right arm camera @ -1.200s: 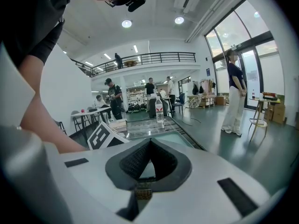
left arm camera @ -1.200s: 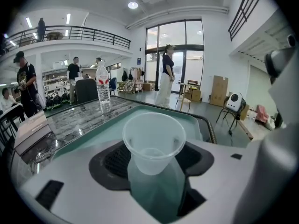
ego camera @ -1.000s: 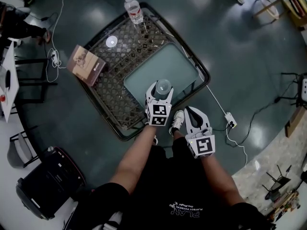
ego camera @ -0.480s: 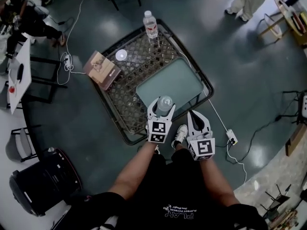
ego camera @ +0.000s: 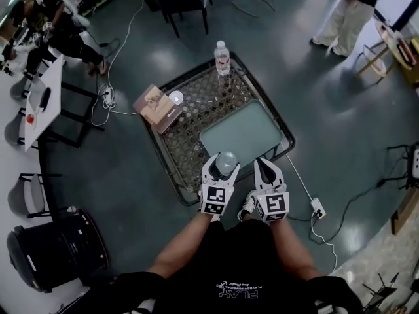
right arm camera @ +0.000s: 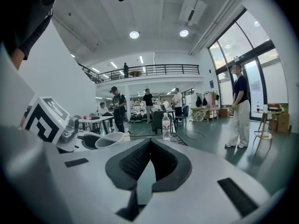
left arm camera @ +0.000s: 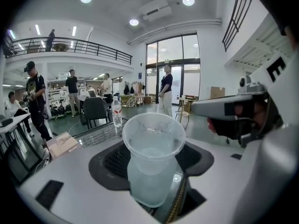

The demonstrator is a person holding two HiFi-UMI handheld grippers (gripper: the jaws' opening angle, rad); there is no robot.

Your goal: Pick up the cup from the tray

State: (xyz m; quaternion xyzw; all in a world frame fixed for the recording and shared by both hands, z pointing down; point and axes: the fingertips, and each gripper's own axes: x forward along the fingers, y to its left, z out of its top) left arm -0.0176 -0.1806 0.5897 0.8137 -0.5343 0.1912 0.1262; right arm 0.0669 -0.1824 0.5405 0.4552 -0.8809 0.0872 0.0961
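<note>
– Two tongs are in view; what is found at each?

– Left tongs (ego camera: 224, 161) are found clamped on the cup (left arm camera: 153, 158), its lower wall seated between the dark pads. Right tongs (ego camera: 265, 167) are found drawn together, with only a thin slit between the pads, and nothing is held there.

– Where is the cup placed against the tray?

– It is held upright, mouth upward, its long axis standing across the pads. In the head view it is seen over the near rim of the table (ego camera: 190, 126), on the person's side of the tray (ego camera: 243, 131), which lies just beyond and to the right. From the left gripper view the table top is seen lower than the cup and beyond it. The cup is therefore judged to be off the tray and the pick-up essentially made.

– What room is noted for movement?

– The right tongs are held just beside the left, on the right, and contact there is to be guarded against. The bottle (ego camera: 222, 56) and the book (ego camera: 157, 104) are found well apart from the cup, at the far side of the table. Open floor is left on the near side and to the left. The cup wall is thin and clear, so crushing is judged possible if the clamp is tightened.
</note>
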